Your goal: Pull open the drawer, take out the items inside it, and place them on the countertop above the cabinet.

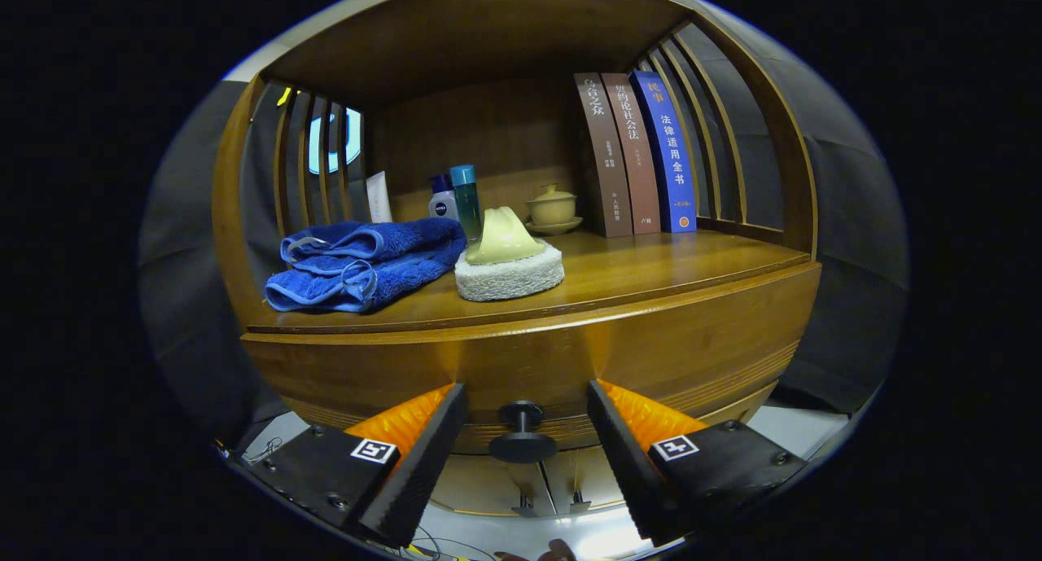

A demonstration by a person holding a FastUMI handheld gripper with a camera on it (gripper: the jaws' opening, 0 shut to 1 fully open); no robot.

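Pretty dim and warm overall, like a single light from above and in front. The countertop picks up a soft sheen, and the drawer front has a brighter glare patch in the middle, fading darker toward both ends. Under the top shelf it goes shadowy, so the back panel is murky. Heavy fisheye bend: straight edges bow hard, worst near the rim. The books and towel look sharp enough, but the gripper, fingers spread apart, is slightly soft up close (knob between them is nearly a silhouette). White floor below is bright.
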